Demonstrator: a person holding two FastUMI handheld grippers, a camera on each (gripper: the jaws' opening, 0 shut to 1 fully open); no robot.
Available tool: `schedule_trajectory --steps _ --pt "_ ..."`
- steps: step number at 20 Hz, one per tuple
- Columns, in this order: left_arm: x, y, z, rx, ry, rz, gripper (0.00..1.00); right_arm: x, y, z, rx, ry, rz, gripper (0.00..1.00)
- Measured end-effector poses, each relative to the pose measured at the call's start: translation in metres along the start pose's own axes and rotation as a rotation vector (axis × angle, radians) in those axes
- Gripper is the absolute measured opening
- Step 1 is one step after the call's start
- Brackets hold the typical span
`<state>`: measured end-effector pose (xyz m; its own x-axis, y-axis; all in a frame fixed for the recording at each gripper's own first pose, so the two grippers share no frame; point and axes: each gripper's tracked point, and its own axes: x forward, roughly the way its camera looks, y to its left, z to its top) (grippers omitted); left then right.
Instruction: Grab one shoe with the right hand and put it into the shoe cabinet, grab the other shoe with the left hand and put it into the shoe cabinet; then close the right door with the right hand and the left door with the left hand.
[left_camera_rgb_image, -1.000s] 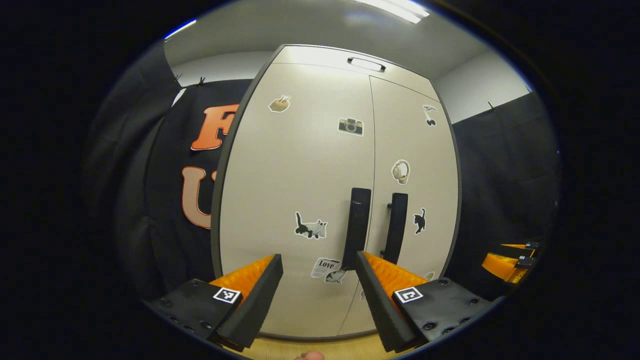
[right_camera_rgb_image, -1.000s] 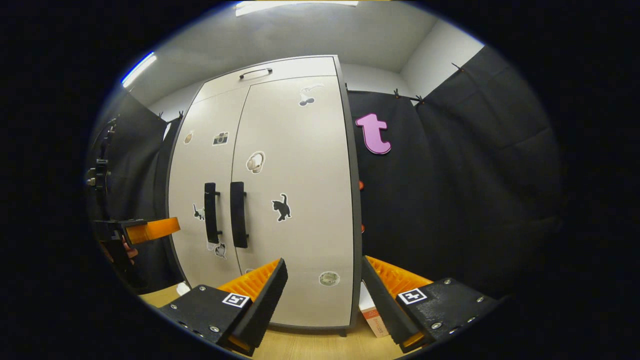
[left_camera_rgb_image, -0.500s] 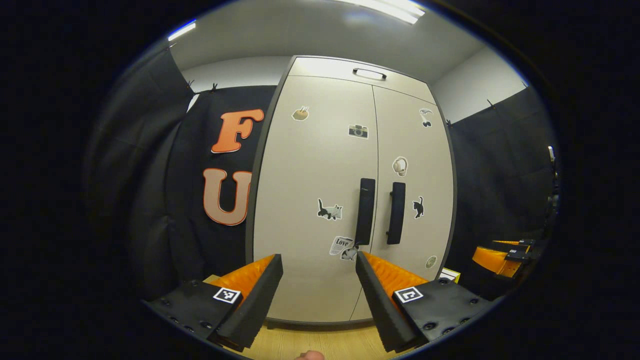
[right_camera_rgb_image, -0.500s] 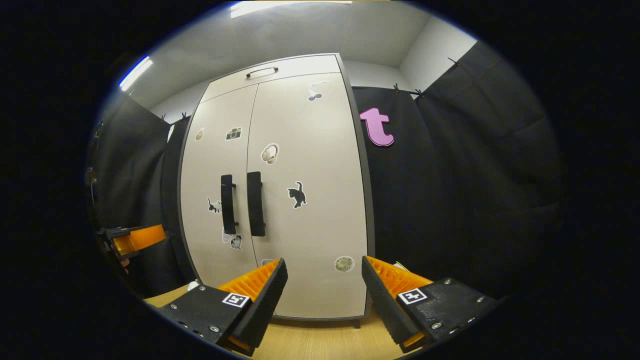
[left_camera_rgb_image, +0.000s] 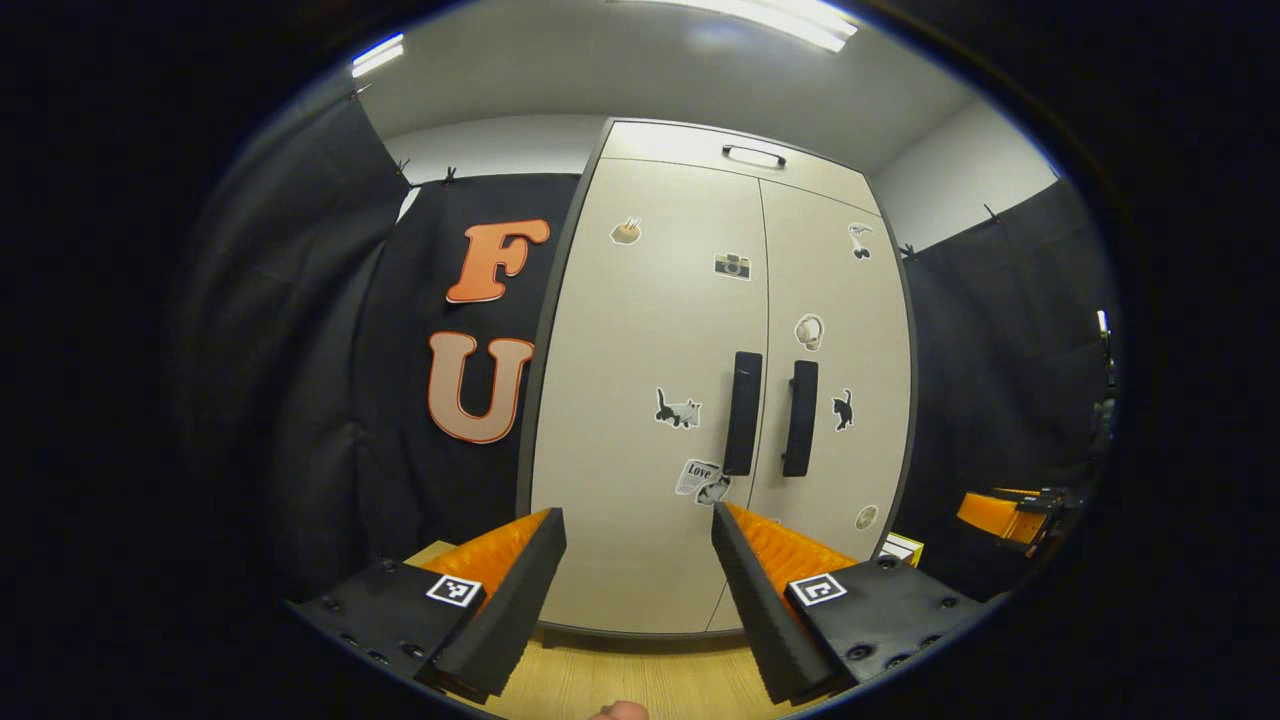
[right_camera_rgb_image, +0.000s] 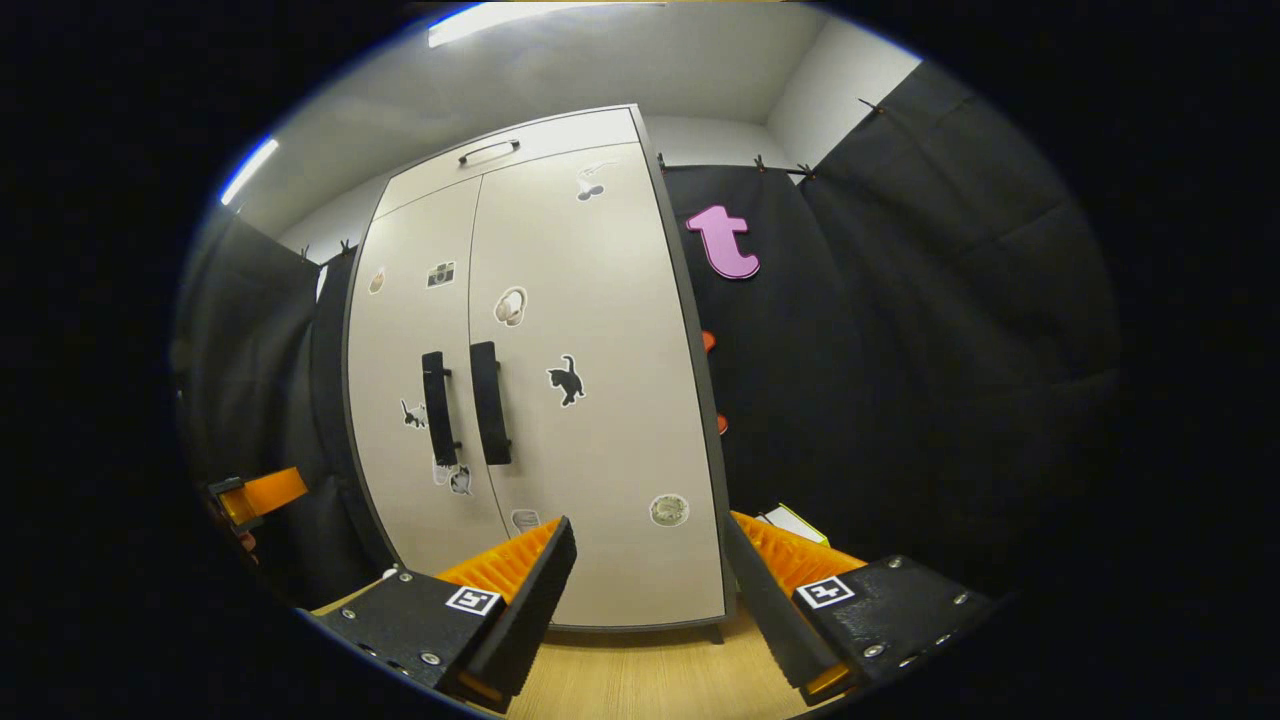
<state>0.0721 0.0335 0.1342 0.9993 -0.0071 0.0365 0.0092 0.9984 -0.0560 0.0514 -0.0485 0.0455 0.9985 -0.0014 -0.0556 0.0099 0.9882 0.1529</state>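
While cabinet doors (left_camera_rgb_image: 660, 400) sit closed, both claws — left claw (left_camera_rgb_image: 638, 580), right claw (right_camera_rgb_image: 648, 590) — gape empty.

shoe cabinet (right_camera_rgb_image: 560, 400) doors closed beyond spread right gripper (right_camera_rgb_image: 650, 590)

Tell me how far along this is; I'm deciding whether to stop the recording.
It looks finished. Both the left door and the right door of the cabinet sit shut and flush, so any shoes are hidden inside. Nothing is in hand: the left gripper and the right gripper are open, empty and off the handles. Nothing seems left.
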Motion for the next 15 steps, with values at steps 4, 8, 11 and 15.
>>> schedule_trajectory --steps 4,8,11,15 --pt "-0.0007 0.0030 -0.0007 -0.009 0.002 0.005 0.96 -0.0039 -0.0002 -0.0009 0.004 0.003 -0.002 0.92" --pt "-0.0005 0.0058 -0.0014 -0.010 0.003 0.013 0.96 -0.0055 0.0003 0.0009 0.005 -0.003 -0.004 0.92" --pt "0.0000 0.0061 -0.0008 -0.014 0.002 0.012 0.96 -0.0055 0.0003 0.0039 0.013 -0.014 -0.006 0.92" --pt "0.0006 0.0077 -0.0010 -0.006 -0.001 0.017 0.96 -0.0054 0.0026 0.0065 0.012 -0.023 -0.003 0.92"
